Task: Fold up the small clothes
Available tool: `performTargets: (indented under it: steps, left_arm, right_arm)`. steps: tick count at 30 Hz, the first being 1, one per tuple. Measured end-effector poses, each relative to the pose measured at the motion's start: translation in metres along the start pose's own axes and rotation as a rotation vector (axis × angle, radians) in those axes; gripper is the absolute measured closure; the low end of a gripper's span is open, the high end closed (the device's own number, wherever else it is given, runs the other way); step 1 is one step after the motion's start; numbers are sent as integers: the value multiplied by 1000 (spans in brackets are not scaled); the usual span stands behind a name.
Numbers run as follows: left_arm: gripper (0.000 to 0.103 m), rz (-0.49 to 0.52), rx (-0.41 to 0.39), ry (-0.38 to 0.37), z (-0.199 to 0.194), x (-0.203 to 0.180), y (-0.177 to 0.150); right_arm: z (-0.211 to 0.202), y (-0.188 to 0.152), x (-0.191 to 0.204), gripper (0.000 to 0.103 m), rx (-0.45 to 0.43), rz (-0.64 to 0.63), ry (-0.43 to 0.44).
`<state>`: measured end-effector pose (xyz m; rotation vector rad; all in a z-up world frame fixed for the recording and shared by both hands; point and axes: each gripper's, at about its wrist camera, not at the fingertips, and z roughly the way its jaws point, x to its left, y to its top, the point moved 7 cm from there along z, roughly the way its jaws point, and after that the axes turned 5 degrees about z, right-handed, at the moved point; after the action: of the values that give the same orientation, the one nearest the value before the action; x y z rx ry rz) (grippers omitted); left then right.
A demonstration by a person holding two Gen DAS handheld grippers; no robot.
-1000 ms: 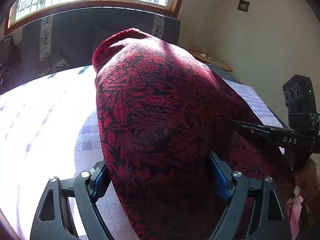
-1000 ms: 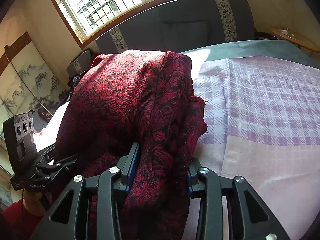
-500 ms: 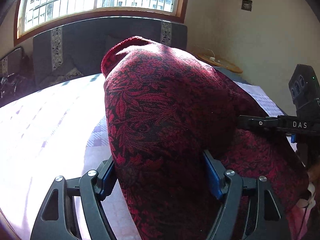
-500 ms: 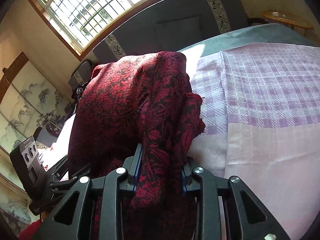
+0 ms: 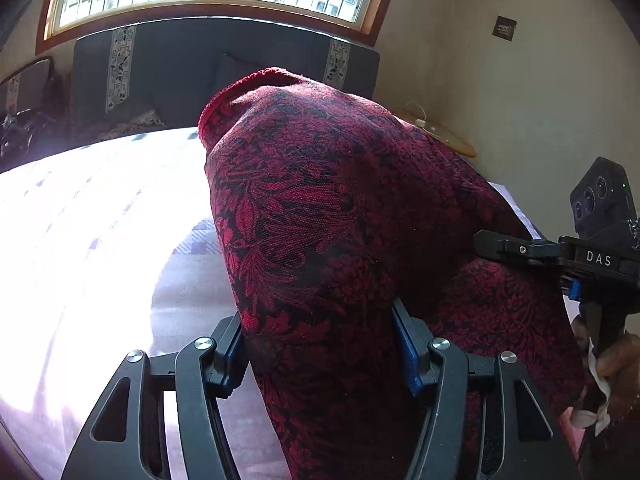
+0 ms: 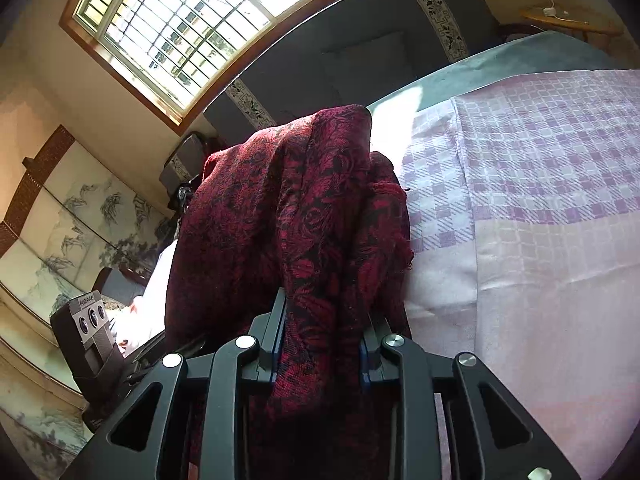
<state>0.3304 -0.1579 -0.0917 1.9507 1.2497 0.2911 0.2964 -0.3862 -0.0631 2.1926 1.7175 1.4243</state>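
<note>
A dark red garment with a black leaf pattern (image 5: 320, 220) hangs bunched between both grippers above the bed. My left gripper (image 5: 318, 344) has its jaws around a thick fold of it; the fabric hides the fingertips. My right gripper (image 6: 322, 332) is shut on another fold of the same garment (image 6: 304, 208), which drapes forward over the jaws. The right gripper also shows at the right edge of the left wrist view (image 5: 520, 248), touching the cloth. The left gripper's body shows at lower left in the right wrist view (image 6: 96, 340).
A pink and lilac checked bedspread (image 6: 540, 208) covers the bed below. A dark headboard (image 5: 224, 64) and window (image 6: 192, 12) stand behind. A small wooden side table (image 6: 568, 20) sits by the wall. A painted folding screen (image 6: 60, 216) stands at left.
Both grippers have lifted and tilted, keeping hold of the garment. The right gripper's jaws have closed tighter on the fold. The cloth has bunched closer between the two.
</note>
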Motion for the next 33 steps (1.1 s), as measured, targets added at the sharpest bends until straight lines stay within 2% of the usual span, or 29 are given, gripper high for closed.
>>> performTargets:
  steps: [14, 33]
  left_arm:
    - [44, -26, 15, 29, -52, 4, -29]
    - [44, -29, 12, 132, -138, 21, -81]
  right_arm:
    - [-16, -41, 27, 78, 28, 28, 85]
    - [-22, -109, 92, 78, 91, 60, 210]
